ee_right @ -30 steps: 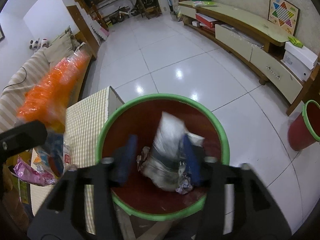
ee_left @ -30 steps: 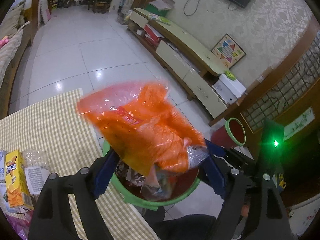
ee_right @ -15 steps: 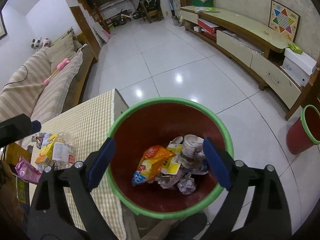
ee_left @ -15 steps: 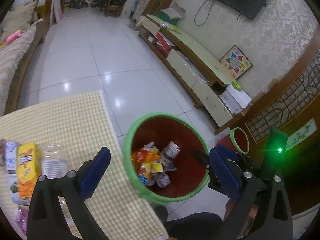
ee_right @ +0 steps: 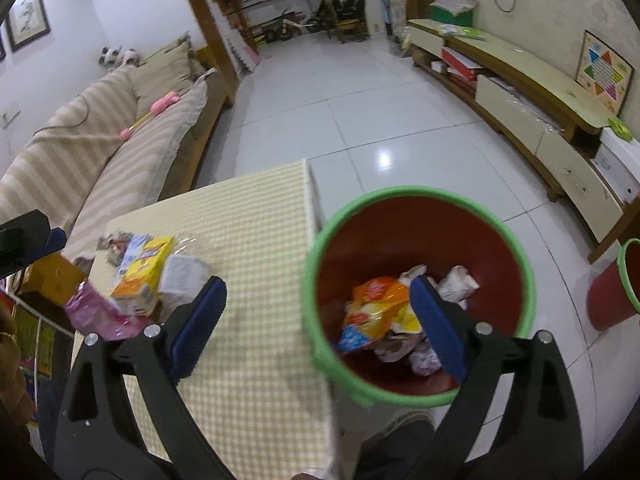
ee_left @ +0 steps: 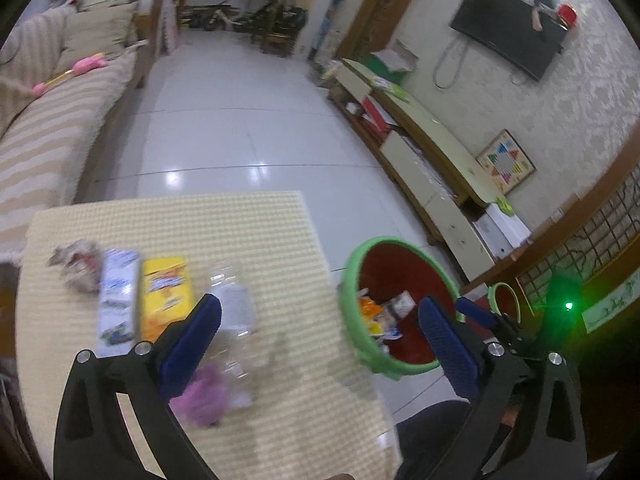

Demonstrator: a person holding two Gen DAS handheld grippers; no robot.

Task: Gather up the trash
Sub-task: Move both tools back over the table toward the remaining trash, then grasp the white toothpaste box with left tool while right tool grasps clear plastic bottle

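Note:
A red bin with a green rim (ee_left: pixel 352 280) (ee_right: pixel 316 240) stands beside the checked table (ee_left: pixel 256 232) (ee_right: pixel 256 248). Inside lie an orange snack bag (ee_right: pixel 376 304) (ee_left: pixel 368 308) and crumpled wrappers (ee_right: pixel 456 280). On the table lie a yellow carton (ee_left: pixel 166 296) (ee_right: pixel 140 276), a white-blue carton (ee_left: pixel 118 296), a clear plastic bottle (ee_left: pixel 236 300), a pink wrapper (ee_left: pixel 204 396) (ee_right: pixel 96 316) and a crumpled wrapper (ee_left: pixel 76 264). My left gripper (ee_left: pixel 320 344) is open and empty above the table's right part. My right gripper (ee_right: pixel 316 320) is open and empty over the table edge and bin rim.
A striped sofa (ee_right: pixel 100 152) stands behind the table at left. A long low cabinet (ee_right: pixel 532 96) runs along the right wall. A second red bin (ee_right: pixel 616 288) (ee_left: pixel 504 296) stands on the tiled floor at right.
One second ago each gripper held trash over the bin, the left an orange bag. Both opened and the trash dropped in. Both grippers have since swung left towards the table.

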